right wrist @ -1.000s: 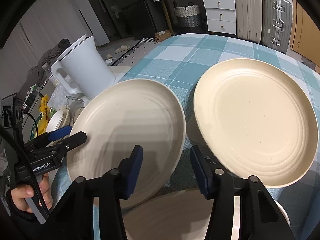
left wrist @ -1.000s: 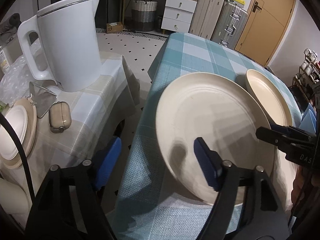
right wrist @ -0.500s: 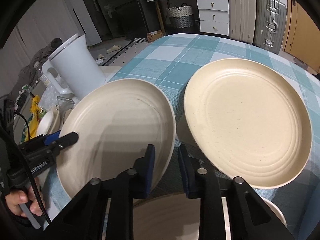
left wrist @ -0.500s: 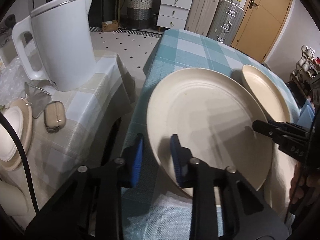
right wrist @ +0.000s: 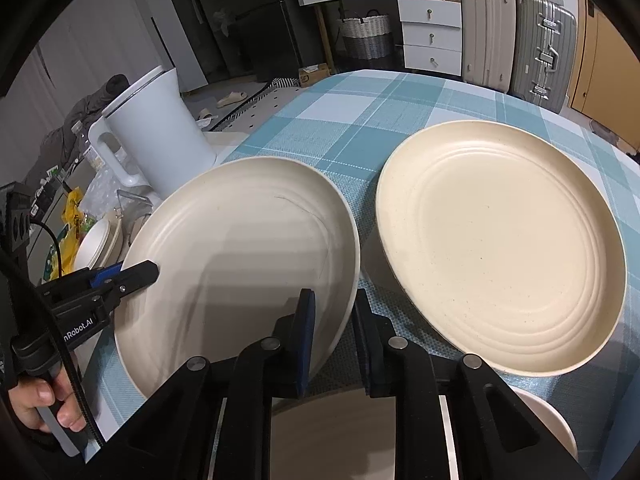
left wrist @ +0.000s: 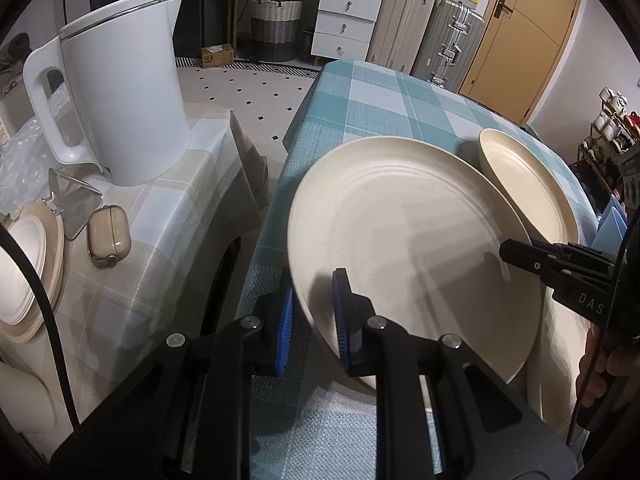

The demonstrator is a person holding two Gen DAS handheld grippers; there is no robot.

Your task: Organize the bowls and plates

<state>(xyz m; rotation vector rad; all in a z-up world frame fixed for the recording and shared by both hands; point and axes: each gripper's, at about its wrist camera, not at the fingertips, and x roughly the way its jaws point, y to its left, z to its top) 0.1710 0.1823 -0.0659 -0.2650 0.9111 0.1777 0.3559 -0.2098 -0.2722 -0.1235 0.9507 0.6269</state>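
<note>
- My 2 fisheye views bend the room hard, with black vignette at every corner.
- Soft, dim indoor light falls from above.
- My claws cast broad grey shadows across the pale plate [left wrist: 404,240].
- Focus is crisp; no glare.

The far rim of the yellowish ridged round plate [left wrist: 532,192] is cut by the nearer pale cream ridged plate [left wrist: 408,240] in the left wrist view. Below the right device, a pale round dish [right wrist: 548,420] is mostly covered by its black arms. White stacked dishes on a wooden board [left wrist: 20,264] run off the left edge. Small items on the rack [left wrist: 608,128] at far right are too small to tell.
</note>
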